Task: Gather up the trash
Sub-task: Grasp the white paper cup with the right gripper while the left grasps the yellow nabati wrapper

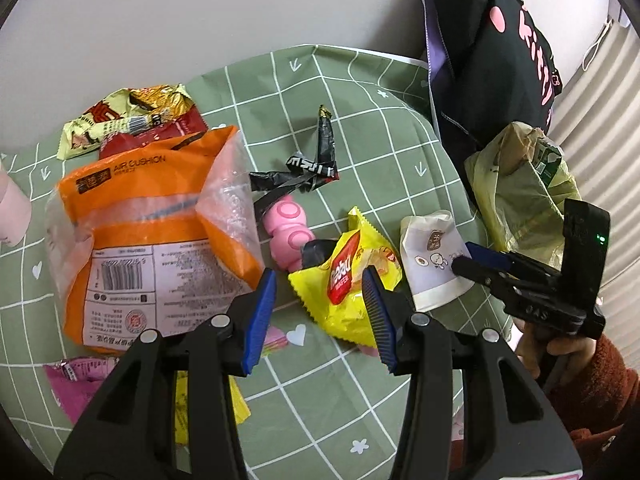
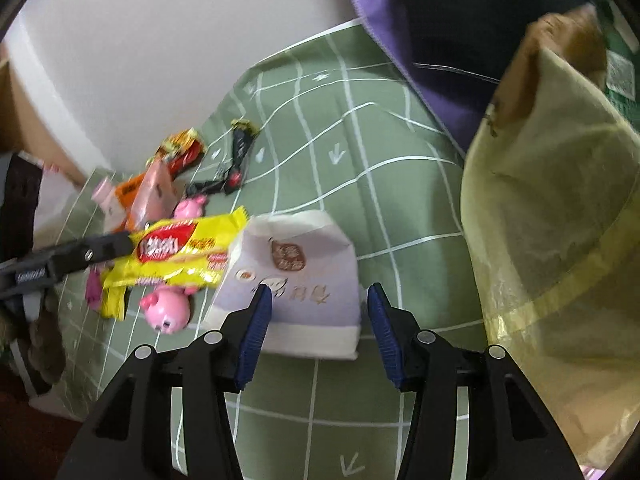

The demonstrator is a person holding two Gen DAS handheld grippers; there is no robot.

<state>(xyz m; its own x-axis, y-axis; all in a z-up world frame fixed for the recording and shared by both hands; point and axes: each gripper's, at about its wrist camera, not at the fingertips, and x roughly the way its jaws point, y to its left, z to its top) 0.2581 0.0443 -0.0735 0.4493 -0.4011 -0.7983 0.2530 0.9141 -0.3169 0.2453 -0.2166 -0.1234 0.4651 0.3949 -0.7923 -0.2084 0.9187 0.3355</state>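
Right wrist view had the flattened paper cup (image 2: pixel 296 280) dead centre, lying on its side on the green checked table (image 2: pixel 360 152), and the right tongs (image 2: pixel 316 300) straddled its lower half with pads spread and not yet pressing: released, nothing held. Just left of the cup lay the yellow snack wrapper (image 2: pixel 176 256), touching its edge, with a pink pig toy (image 2: pixel 168 306) below it. Filling the right side of that frame stood the yellowish trash bag (image 2: pixel 560 240), mouth up.

From the left wrist view, the left tongs (image 1: pixel 320 284) hovered half spread over the yellow wrapper at lower centre, gripping nothing; the orange air-cushion pouch (image 1: pixel 132 224) sat to the left.

Step in hand, by my reading: picking up the cup. Next the right tongs needed to clench on it, lift, and carry it right to the bag.
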